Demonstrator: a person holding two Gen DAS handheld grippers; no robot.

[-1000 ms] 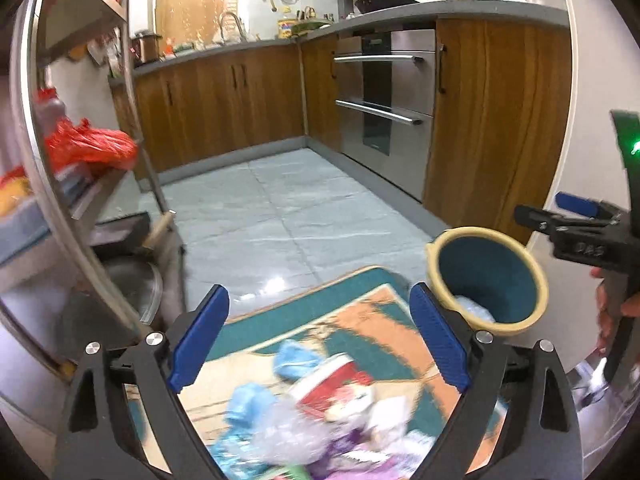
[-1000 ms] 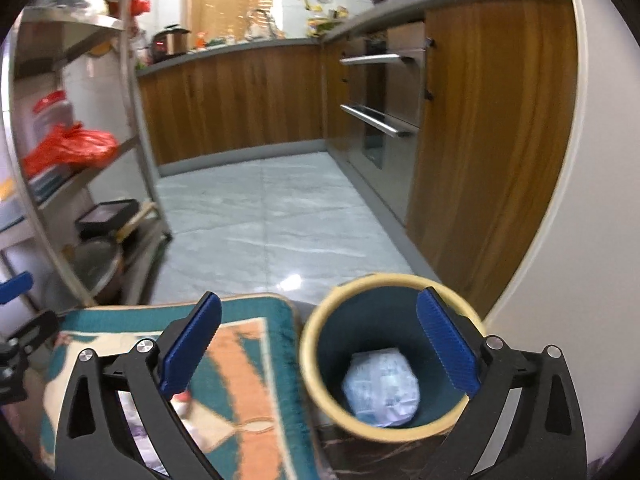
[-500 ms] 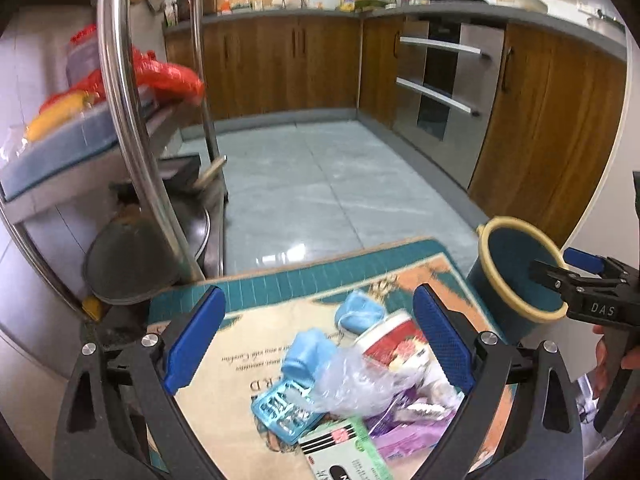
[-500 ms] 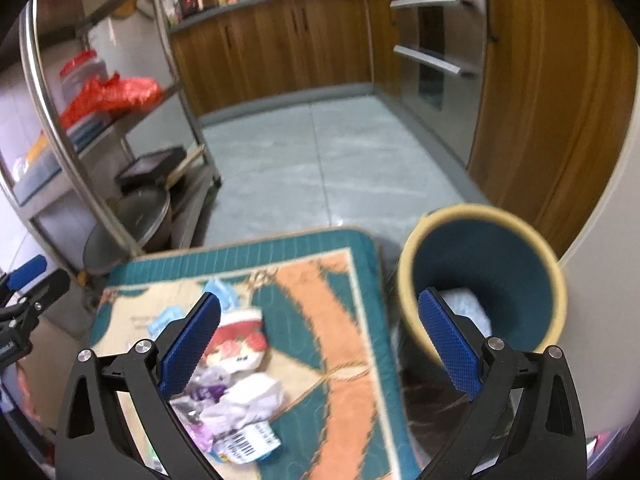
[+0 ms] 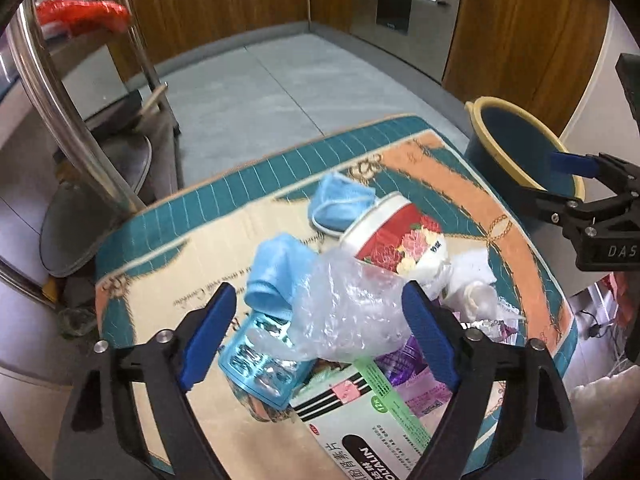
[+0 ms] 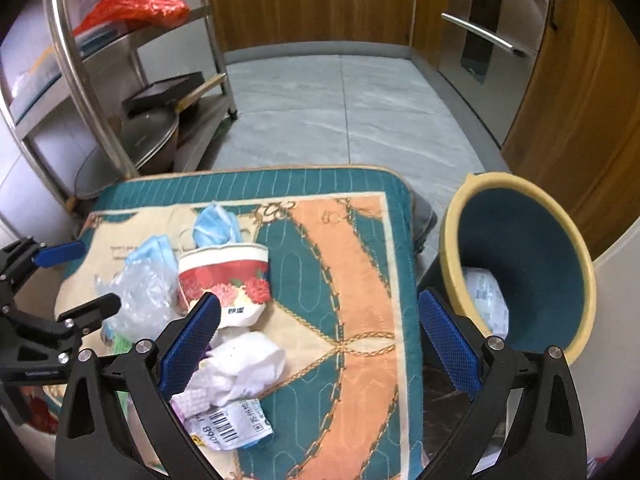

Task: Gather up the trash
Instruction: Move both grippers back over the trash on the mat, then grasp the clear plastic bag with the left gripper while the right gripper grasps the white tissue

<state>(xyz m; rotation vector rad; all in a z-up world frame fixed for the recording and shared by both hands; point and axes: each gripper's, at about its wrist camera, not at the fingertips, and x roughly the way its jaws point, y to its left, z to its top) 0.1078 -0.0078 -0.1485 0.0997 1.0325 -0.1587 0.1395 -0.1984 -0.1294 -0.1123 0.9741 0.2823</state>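
A pile of trash lies on a patterned teal and orange mat (image 5: 500, 216) (image 6: 360, 264): a red-and-white paper cup (image 5: 394, 236) (image 6: 226, 276), clear crumpled plastic (image 5: 352, 312) (image 6: 140, 292), blue face masks (image 5: 340, 204) (image 6: 214, 222), a blue blister pack (image 5: 262, 360), white crumpled paper (image 6: 240, 364), and a printed box (image 5: 372, 432). My left gripper (image 5: 316, 328) is open just above the plastic and blister pack. My right gripper (image 6: 316, 340) is open and empty above the mat's right part. A teal bin with a yellow rim (image 5: 520, 140) (image 6: 520, 264) stands right of the mat and holds a white wad (image 6: 486, 296).
A steel shelf rack (image 6: 80, 80) with pans, a lid and a red bag (image 6: 136, 4) stands at the left. Wooden cabinets and an oven (image 6: 488, 32) line the far side and right. Grey tile floor (image 6: 340, 112) lies beyond the mat.
Both grippers have tilted downward and come closer to the mat. The left one now hangs over the trash pile; the right one has swung left away from the bin. Both stay open.
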